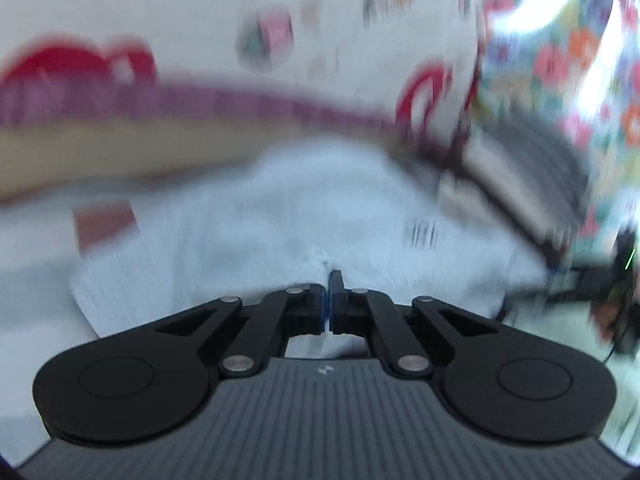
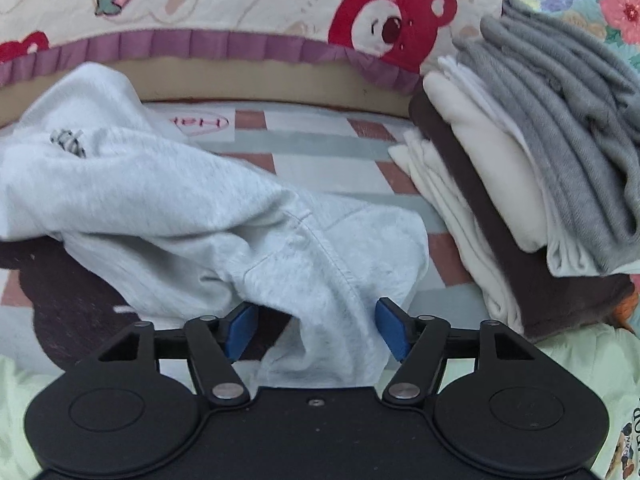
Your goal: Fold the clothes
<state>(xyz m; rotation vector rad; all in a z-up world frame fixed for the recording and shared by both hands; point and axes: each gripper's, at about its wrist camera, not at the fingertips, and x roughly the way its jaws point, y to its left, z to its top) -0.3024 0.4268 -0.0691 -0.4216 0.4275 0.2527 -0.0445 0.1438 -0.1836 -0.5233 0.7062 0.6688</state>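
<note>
A light grey sweatshirt (image 2: 168,200) lies crumpled on the bed, partly over a dark brown garment (image 2: 68,300). My right gripper (image 2: 316,326) is open, its blue pads on either side of a fold of the sweatshirt that runs between them. In the blurred left wrist view the same pale sweatshirt (image 1: 280,208) fills the middle. My left gripper (image 1: 330,300) is shut on a pinch of its cloth.
A stack of folded clothes (image 2: 532,168), grey on top with white and brown below, stands at the right; it also shows in the left wrist view (image 1: 528,168). A bear-print quilt with a purple frill (image 2: 240,46) lies behind. The checked sheet (image 2: 320,152) shows between them.
</note>
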